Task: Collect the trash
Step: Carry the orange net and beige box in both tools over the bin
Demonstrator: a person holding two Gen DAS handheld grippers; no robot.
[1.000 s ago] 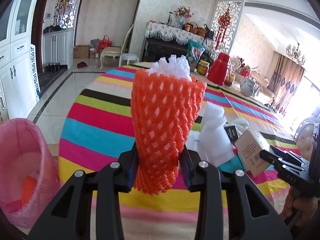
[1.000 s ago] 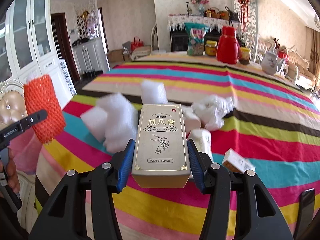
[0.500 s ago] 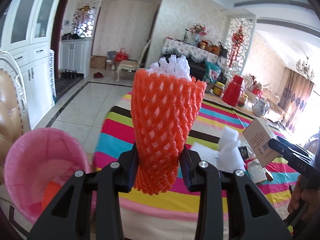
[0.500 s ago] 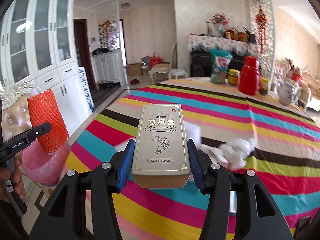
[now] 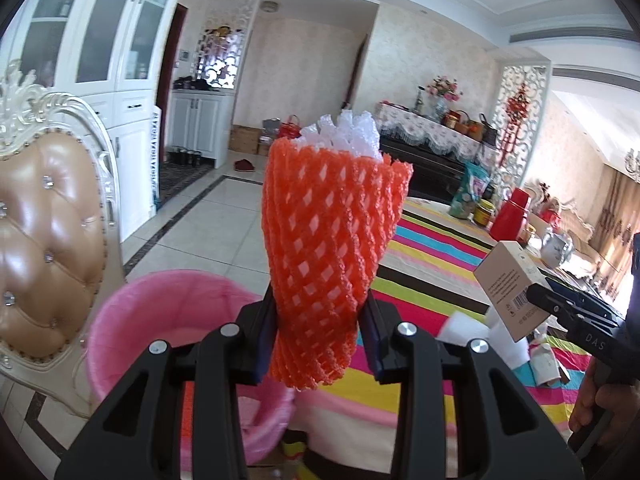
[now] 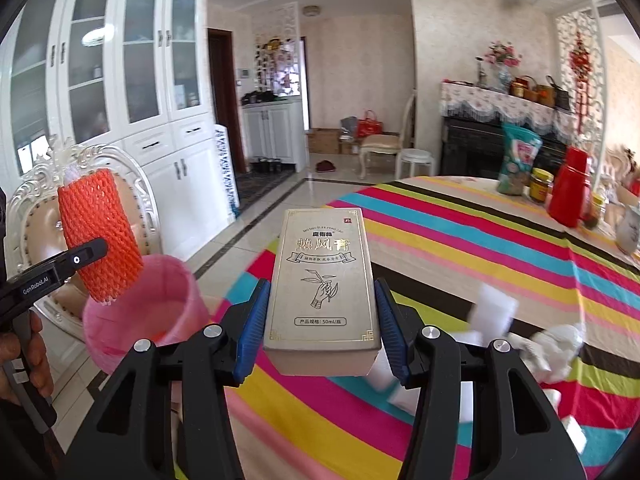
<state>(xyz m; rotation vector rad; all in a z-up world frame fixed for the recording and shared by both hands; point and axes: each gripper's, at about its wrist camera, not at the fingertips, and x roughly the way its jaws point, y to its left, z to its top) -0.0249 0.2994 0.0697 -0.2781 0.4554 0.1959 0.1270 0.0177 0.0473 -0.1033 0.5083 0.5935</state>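
Foam net sleeve: orange foam net sleeve (image 5: 332,256) with a white foam net tucked inside and showing at its top; it stands upright in the left gripper (image 5: 318,344), in the air just above and beside the rim of the pink bin.
Sleeve handling: I judge it very light, soft and springy; the net squeezes in at the pads, so a grip low on the body, as now, is enough and cannot damage it. It may cling a little to the pads at release.
Carton: flat beige carton (image 6: 322,288) with gold print, held upright in the right gripper (image 6: 322,320), above the near edge of the table.
Carton handling: it looks light, stiff and smooth-faced; the long side walls are the good place to hold it, because a hard squeeze on the wide faces could dent the card.
Left claw: clamped on the lower part of the sleeve, one blue pad on each side.
Right claw: clamped on the carton's two long sides, near its lower end.
Bin: pink lined bin (image 5: 168,320) on the floor beside the table edge, in front of a padded chair (image 5: 48,240); something orange lies inside.
Table: striped cloth (image 6: 460,240); white foam pieces (image 6: 492,308) and crumpled tissue (image 6: 560,344) wait near its near edge.
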